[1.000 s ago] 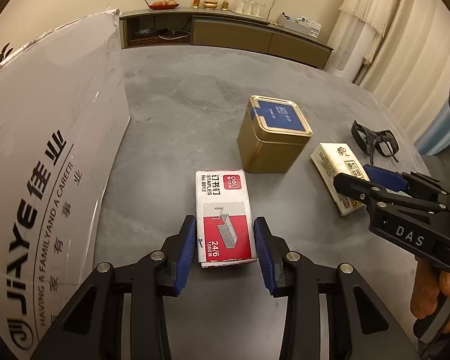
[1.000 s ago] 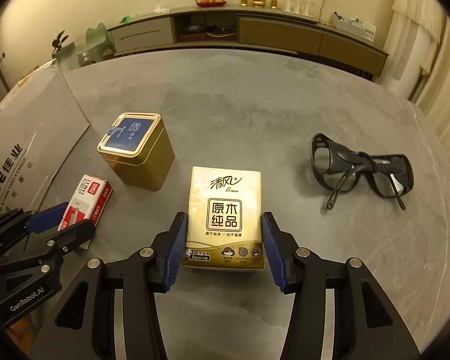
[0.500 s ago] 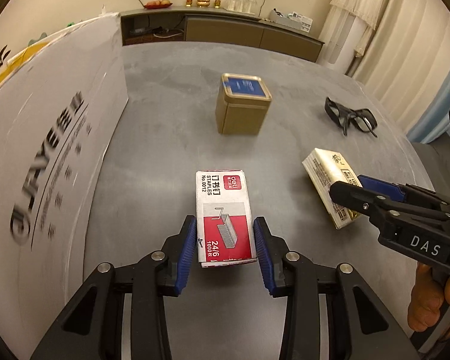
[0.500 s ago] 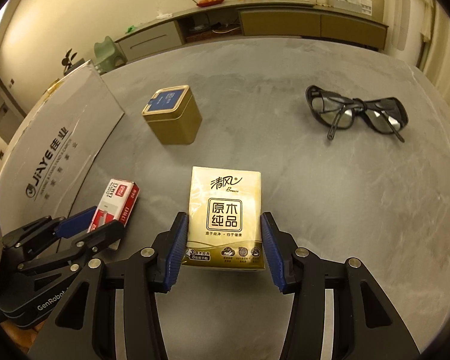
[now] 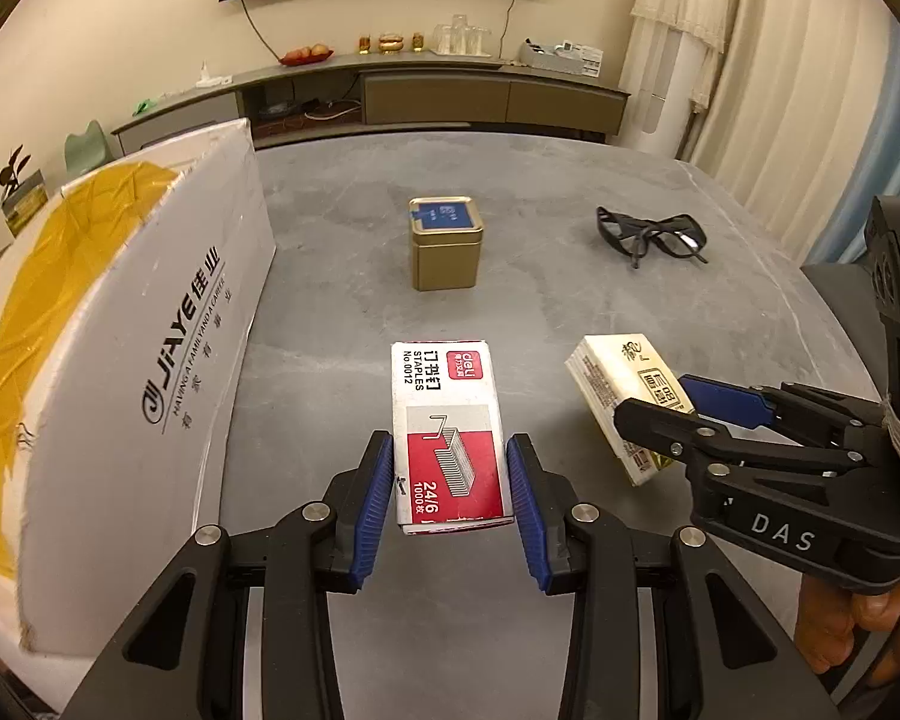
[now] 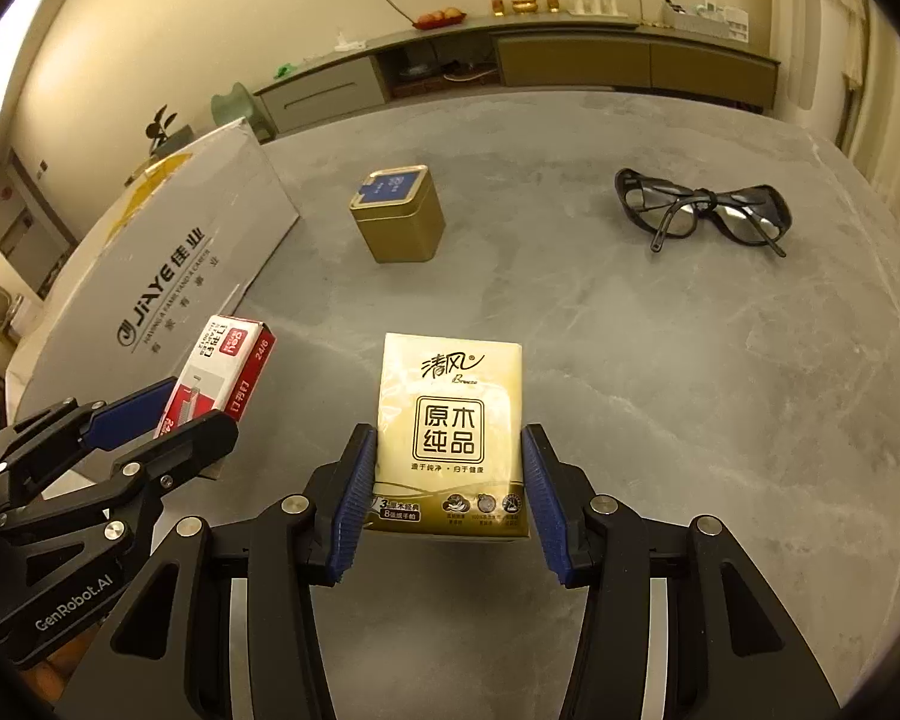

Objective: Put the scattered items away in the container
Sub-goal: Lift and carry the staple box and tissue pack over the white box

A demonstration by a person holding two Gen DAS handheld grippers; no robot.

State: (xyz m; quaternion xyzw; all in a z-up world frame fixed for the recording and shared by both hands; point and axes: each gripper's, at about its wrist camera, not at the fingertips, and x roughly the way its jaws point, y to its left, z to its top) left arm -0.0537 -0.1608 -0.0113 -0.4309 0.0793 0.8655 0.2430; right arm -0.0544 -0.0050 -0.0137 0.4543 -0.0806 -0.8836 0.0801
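A: Left gripper (image 5: 450, 483)?
B: Clamped on red-and-white cardboard staple box (image 5: 447, 432), held above grey stone table (image 5: 342, 276), beside white cardboard container (image 5: 150, 354)

A: Right gripper (image 6: 447, 489)?
B: Clamped on gold tissue pack (image 6: 450, 432), likewise between its jaws

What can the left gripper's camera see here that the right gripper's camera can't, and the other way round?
Only the left view shows the yellow lining inside the white box and the person's hand. Only the right view shows the tissue pack face-on and the "GenRobot.AI" marking. Both show the staples box, the gold tin, the glasses and the grey table.
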